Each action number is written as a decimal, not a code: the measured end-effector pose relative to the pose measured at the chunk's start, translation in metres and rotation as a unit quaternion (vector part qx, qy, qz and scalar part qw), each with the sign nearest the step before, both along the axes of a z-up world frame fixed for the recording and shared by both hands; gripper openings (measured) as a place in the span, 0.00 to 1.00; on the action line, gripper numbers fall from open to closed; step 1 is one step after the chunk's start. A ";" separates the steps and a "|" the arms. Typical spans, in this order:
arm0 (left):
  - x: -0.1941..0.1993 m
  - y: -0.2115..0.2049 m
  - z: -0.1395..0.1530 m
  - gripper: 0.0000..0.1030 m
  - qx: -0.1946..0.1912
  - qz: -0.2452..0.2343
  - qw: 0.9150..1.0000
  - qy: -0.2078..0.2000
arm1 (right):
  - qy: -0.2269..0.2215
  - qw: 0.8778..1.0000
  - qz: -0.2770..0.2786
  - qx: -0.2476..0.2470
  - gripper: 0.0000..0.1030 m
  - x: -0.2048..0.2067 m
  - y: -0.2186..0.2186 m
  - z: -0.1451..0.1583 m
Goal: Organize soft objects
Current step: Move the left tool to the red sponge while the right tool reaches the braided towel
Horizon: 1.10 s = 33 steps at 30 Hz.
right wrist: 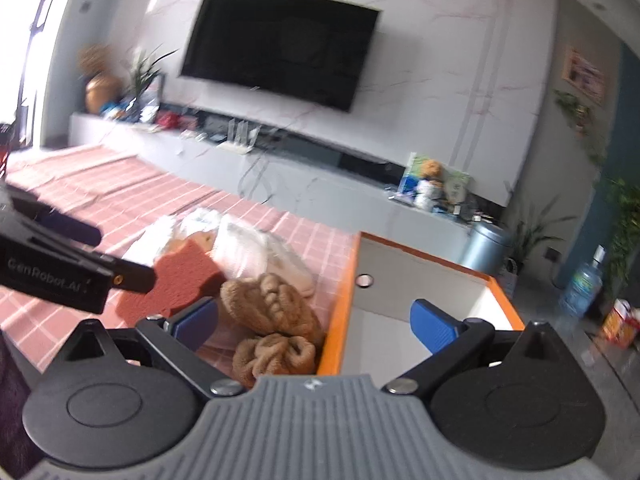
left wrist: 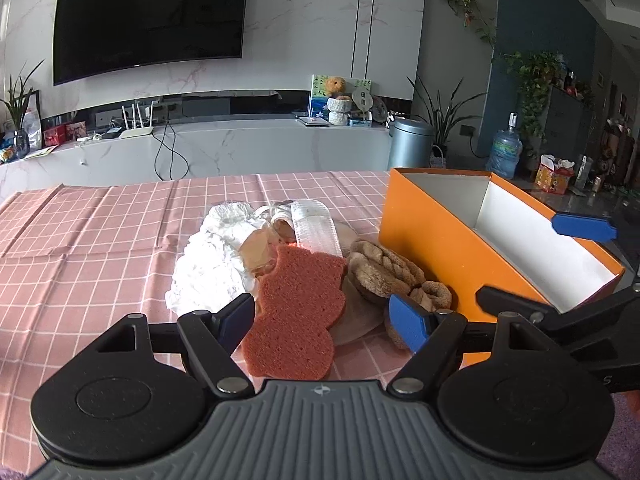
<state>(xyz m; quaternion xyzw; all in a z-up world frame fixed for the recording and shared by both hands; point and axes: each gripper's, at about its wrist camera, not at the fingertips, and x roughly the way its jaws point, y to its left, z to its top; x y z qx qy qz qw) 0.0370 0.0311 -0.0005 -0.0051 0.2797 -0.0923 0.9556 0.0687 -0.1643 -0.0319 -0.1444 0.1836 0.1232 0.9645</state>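
My worktop (left wrist: 100, 240), under a pink checked cloth, runs wide and bare to the left of the pile in my left view; my right view shows only a tilted, blurred strip of it. The orange box (left wrist: 424, 240) stands open-topped at the worktop's right side, its white inside bare in both views. Only my right view looks down over its near rim, with the box wall just beside the brown knots.

The soft things lie in one heap left of the box. The crumpled white cloth (left wrist: 212, 264) is farthest left, sharp in my left view and a smear in the right. The red sponge (left wrist: 296, 312) reaches toward me. The brown knotted plush pieces (right wrist: 272, 308) sit touching the box's foot. The white ribbed band (left wrist: 314, 228) lies at the back of the heap.

My left hand-held gripper (left wrist: 326, 318) hangs with jaws spread wide, the near end of the sponge between them, no pad pressing on it. My right hand-held gripper (right wrist: 316, 324) is also spread and holds nothing, one finger over the plush, the other over the box.
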 end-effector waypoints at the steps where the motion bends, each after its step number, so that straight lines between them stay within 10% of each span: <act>1: 0.003 0.001 -0.001 0.87 0.003 0.000 1.000 0.001 | 0.011 1.000 0.014 -0.012 0.96 0.005 0.003 0.001; 12: 0.035 0.017 -0.012 0.86 0.023 -0.042 0.998 0.036 | 0.090 0.978 0.132 -0.136 0.96 0.049 0.038 0.001; 24: 0.064 0.025 -0.033 0.92 0.031 -0.082 0.994 0.064 | 0.198 0.931 0.193 -0.238 0.66 0.106 0.072 -0.026; 33: 0.082 0.028 -0.048 0.98 0.003 -0.095 0.992 0.082 | 0.265 0.924 0.176 -0.210 0.31 0.139 0.070 -0.043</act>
